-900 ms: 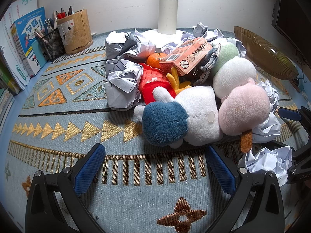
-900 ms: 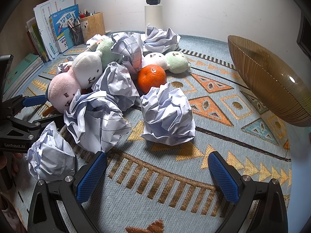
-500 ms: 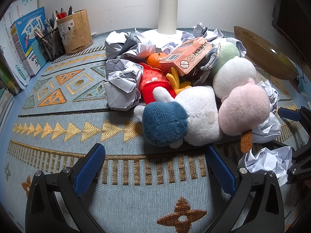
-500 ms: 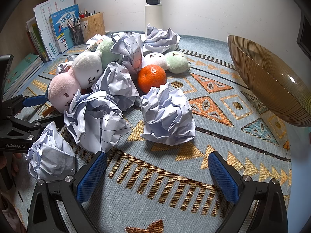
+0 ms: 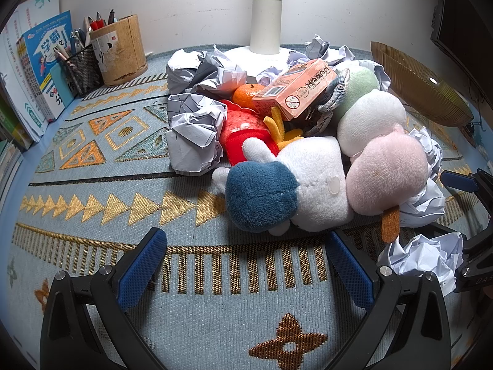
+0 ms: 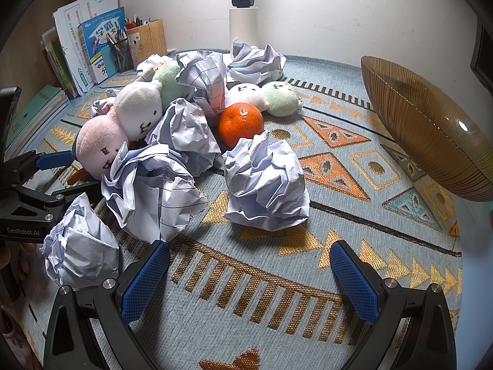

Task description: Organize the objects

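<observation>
A heap of things lies on the patterned mat (image 5: 92, 185). In the left wrist view it holds a blue-and-white plush (image 5: 277, 191), a pink plush (image 5: 388, 175), a red fries plush (image 5: 246, 135), an orange poker box (image 5: 295, 89), a tangerine (image 5: 243, 95) and crumpled paper balls (image 5: 194, 135). My left gripper (image 5: 246, 265) is open and empty just in front of the blue-and-white plush. In the right wrist view a paper ball (image 6: 265, 182) lies ahead of my open, empty right gripper (image 6: 249, 277), with a tangerine (image 6: 240, 123) behind it.
An amber glass bowl (image 6: 431, 129) stands at the right. A white lamp post (image 5: 266, 21) rises behind the heap. A wooden pen holder (image 5: 120, 49), a mesh pen cup (image 5: 81, 67) and books (image 5: 40, 64) line the back left. Another paper ball (image 6: 80, 246) lies beside the left gripper (image 6: 40, 178).
</observation>
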